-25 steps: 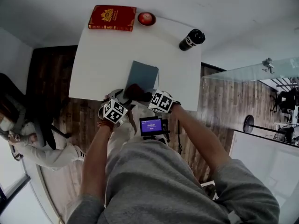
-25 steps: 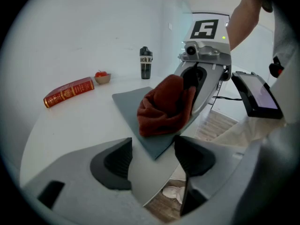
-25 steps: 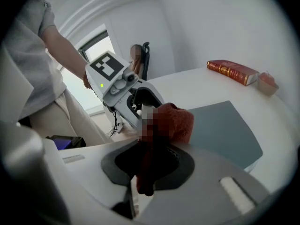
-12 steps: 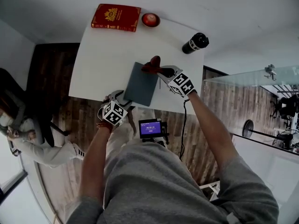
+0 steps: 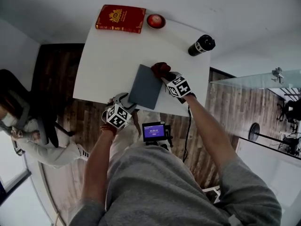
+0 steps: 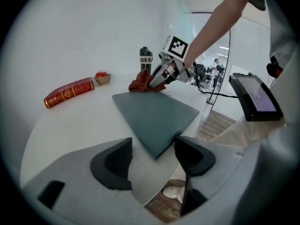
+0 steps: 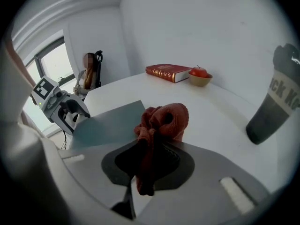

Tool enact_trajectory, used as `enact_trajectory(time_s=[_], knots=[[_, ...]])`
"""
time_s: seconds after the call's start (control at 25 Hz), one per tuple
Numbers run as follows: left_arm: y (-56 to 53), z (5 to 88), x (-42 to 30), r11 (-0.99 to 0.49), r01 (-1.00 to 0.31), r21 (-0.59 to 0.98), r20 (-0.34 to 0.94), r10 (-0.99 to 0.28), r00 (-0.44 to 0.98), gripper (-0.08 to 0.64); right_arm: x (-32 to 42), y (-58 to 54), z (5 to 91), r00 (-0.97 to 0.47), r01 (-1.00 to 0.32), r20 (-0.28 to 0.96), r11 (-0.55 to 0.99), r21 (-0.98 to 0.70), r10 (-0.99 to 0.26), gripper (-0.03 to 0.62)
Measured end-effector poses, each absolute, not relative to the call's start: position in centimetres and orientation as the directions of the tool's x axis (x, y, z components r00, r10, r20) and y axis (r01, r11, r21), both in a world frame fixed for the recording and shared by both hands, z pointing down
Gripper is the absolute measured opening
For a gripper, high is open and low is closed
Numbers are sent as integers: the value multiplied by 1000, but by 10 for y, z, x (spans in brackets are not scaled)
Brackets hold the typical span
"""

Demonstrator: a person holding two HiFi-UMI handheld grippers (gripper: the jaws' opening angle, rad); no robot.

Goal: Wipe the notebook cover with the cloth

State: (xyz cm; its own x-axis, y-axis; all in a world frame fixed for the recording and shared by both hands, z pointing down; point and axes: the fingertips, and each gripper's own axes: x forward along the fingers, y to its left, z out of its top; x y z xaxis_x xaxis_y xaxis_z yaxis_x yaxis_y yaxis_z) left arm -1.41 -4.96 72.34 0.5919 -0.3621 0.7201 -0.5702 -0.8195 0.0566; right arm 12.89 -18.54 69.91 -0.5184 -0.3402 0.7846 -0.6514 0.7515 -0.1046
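On the white surface, the notebook lies with a corner between the left gripper's wide-apart jaws. The right gripper clamps the cloth, bunched just ahead of it at the notebook's far edge.

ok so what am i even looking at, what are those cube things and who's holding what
No robot: a person holds a gripper in each hand, and the marker cubes are part of those grippers. One picture comes from a camera on the person's head, looking down; the other two from cameras riding on each gripper. On the white table lie a grey notebook, a red book, a small bowl and a black bottle. The right gripper has its fingers shut on a red cloth by the notebook's far corner. The left gripper is open, the notebook's near corner between its fingers.
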Motion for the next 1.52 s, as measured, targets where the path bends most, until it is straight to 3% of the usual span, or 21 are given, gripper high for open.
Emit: enact_trajectory(time_s=[1.52], knots=[[-51, 725, -15, -818, -573, 57, 719, -365, 592, 290, 101, -113, 705, -519, -622, 815, 768, -153, -259, 52]])
